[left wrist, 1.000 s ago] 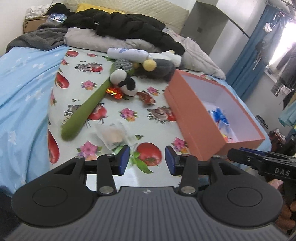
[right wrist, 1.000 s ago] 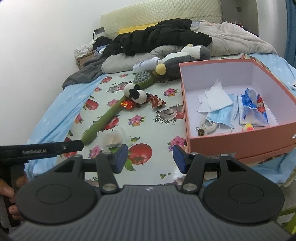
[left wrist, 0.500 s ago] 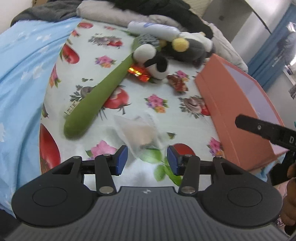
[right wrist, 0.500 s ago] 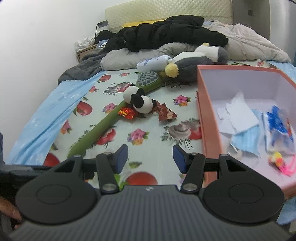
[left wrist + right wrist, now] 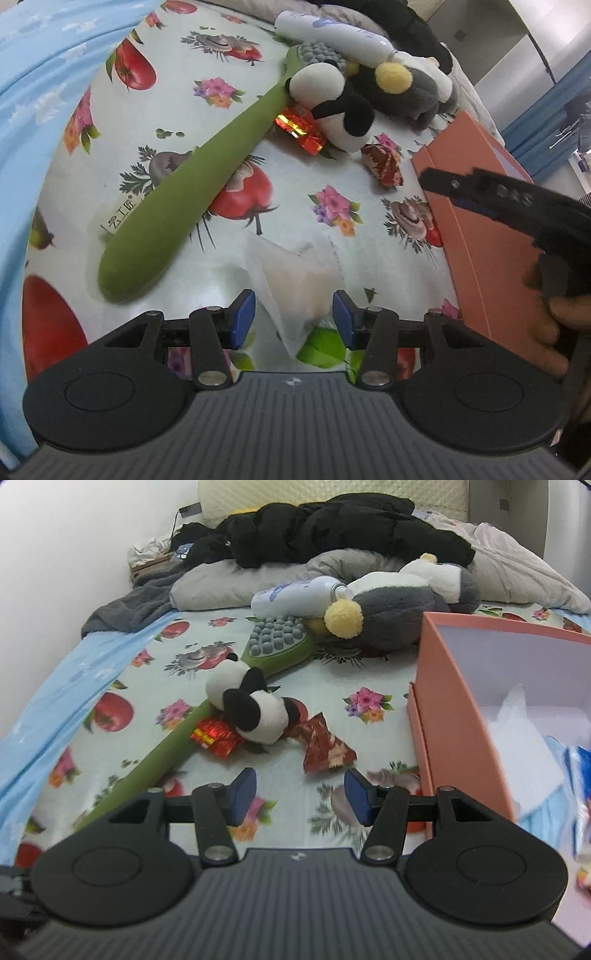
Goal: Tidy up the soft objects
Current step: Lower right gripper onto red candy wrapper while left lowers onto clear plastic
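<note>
Left hand-held gripper is held open low over the bed, its blue pads either side of a clear plastic packet near the bed's front edge; contact cannot be told. Right hand-held gripper is open and empty, aimed at a dark red wrapper. A panda plush is laid across a green massage stick mid-bed, touching a shiny red wrapper. A grey penguin plush is seen behind. An orange box is set at the right edge.
</note>
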Available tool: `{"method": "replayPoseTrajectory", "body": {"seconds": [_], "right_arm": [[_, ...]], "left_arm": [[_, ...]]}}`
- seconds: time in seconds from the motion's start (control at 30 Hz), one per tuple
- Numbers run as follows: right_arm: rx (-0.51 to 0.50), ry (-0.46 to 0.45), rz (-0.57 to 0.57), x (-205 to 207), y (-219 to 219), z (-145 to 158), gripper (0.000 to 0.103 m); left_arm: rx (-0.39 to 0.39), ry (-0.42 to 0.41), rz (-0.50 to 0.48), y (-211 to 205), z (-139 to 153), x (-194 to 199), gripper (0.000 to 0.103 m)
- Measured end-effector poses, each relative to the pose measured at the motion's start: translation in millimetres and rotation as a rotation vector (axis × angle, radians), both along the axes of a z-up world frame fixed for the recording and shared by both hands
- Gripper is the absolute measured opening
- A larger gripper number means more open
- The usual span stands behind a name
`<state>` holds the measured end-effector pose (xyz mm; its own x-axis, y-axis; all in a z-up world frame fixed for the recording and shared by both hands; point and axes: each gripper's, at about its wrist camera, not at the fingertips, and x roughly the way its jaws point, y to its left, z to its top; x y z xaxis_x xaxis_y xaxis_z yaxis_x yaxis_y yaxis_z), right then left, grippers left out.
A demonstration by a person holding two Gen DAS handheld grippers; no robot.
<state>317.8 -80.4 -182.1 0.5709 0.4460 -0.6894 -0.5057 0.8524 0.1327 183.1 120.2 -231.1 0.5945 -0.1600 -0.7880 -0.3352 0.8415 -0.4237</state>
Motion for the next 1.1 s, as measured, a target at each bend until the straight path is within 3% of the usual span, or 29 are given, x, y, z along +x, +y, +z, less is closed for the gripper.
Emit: {"method": "replayPoseTrajectory", "body": {"seconds": [0.5,0.6,0.77,1.1], "right_arm": [[-0.082,-0.035,-0.029,59,41,-44,0.056],[-0.101,-0.039,-0.012,64,45,-50,0.055],[-0.134,-0.032,0.000,64,47,-55,0.041],[-0.119,-0.066,0.014,39,38,-39,0.038]], "left_arm": [[-0.049,0.001,-0.043,11,-5,24,0.051],[-0.041,0.003,-0.060,6,-5,24,0.045],[-0.012,0.012,-0.077,-4,-3,26,0.039],[0.043,-0.008,-0.030,-15,9,14,0.024]]}}
